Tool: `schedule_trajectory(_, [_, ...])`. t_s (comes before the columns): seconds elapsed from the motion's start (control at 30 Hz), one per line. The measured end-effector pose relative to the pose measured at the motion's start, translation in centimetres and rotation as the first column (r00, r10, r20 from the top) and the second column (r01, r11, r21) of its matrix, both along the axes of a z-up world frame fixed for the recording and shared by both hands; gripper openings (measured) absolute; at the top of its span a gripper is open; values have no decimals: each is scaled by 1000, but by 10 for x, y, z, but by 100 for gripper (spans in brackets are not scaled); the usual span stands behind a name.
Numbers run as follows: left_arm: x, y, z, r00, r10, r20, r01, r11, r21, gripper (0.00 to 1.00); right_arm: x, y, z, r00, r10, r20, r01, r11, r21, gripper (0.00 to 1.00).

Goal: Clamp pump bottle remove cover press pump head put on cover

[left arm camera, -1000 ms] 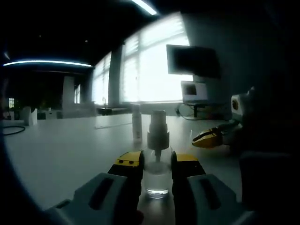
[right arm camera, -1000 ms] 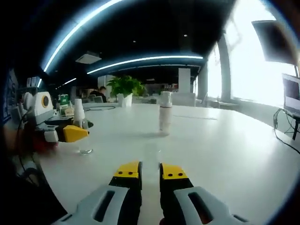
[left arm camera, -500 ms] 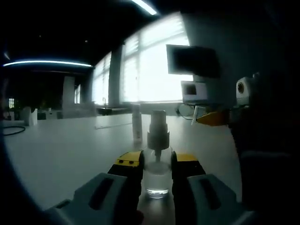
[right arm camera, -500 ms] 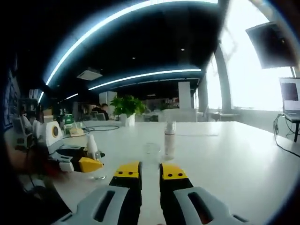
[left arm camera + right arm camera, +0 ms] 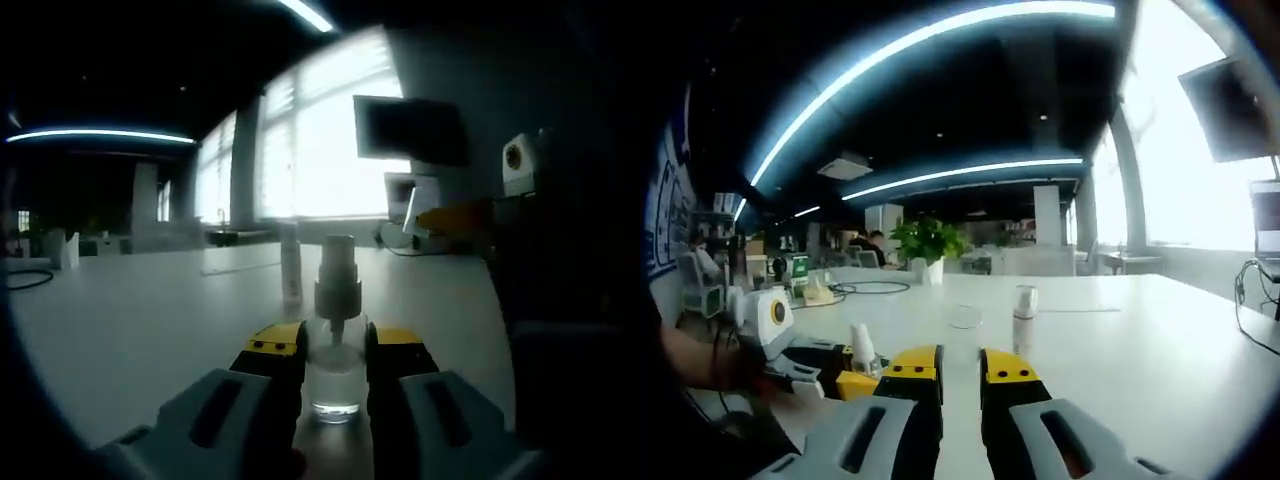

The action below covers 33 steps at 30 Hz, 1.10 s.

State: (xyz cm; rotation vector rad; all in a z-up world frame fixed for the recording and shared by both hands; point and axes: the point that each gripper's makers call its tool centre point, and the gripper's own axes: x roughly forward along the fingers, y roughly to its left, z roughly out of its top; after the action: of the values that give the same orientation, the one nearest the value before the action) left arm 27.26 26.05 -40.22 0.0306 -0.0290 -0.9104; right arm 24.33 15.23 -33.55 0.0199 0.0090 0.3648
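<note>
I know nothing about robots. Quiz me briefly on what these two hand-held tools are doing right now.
1. True or false: the left tool is shut on the pump bottle.
2. What does the right tool hold? A) a clear cover B) a spoon C) a cup
3. Fill in: the pump head is ___ (capped or bare).

Key: 1 true; 2 A; 3 bare.
</note>
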Motion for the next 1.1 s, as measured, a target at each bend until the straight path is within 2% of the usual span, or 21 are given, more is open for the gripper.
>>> schedule_trajectory(0.17, [-2, -1, 0, 1000, -4, 2, 4, 1000, 2, 15, 1, 13, 9, 999, 39, 9, -39, 999, -29, 9])
schedule_trajectory(0.3, [-3, -2, 0, 1000, -5, 5, 5, 1000, 3, 15, 1, 24, 14, 997, 77, 6, -77, 997, -12, 9])
schedule_trajectory(0.43, [-3, -2, 0, 1000, -5, 6, 5, 1000, 4, 15, 0, 37, 17, 995, 102, 12, -102, 994, -27, 9])
schedule_trajectory(0.67, [-4, -2, 1, 1000, -6, 7, 6, 1000, 5, 15, 1, 47, 25, 992, 121, 18, -121, 992, -23, 9])
schedule_trajectory(0.83, [-4, -2, 1, 1000, -7, 8, 7, 1000, 5, 15, 0, 71, 23, 985, 173, 8, -173, 984, -45, 9])
schedule_trajectory(1.1, [-3, -1, 0, 1000, -6, 7, 6, 1000, 5, 15, 0, 87, 21, 978, 209, 2, -209, 976, -58, 9])
